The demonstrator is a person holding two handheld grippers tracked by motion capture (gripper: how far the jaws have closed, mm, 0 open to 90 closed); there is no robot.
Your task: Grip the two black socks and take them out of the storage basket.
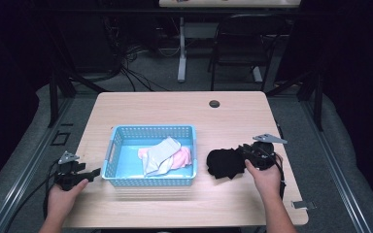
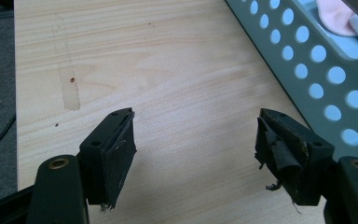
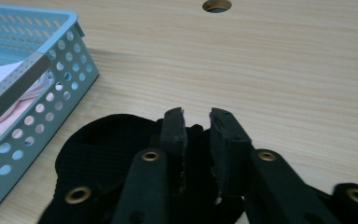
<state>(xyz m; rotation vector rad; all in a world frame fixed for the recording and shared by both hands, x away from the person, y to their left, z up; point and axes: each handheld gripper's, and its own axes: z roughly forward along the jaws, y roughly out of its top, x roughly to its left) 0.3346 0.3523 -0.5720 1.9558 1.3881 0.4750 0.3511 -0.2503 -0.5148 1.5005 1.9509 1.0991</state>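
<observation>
Soft, light, floppy black cloth [image 3: 102, 149] under narrowly parted right gripper [image 3: 196, 116], best pinched at a bunched fold; left gripper [image 2: 196, 135] wide, empty

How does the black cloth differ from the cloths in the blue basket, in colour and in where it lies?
The black cloth is dark and lies bunched on the bare table, right of the blue basket; the white cloth and pink cloth are pale and lie inside the basket. The right tongs stand over the black cloth, slightly parted; nothing reaches for the basket's cloths. All three are soft, crumpled fabric.
</observation>
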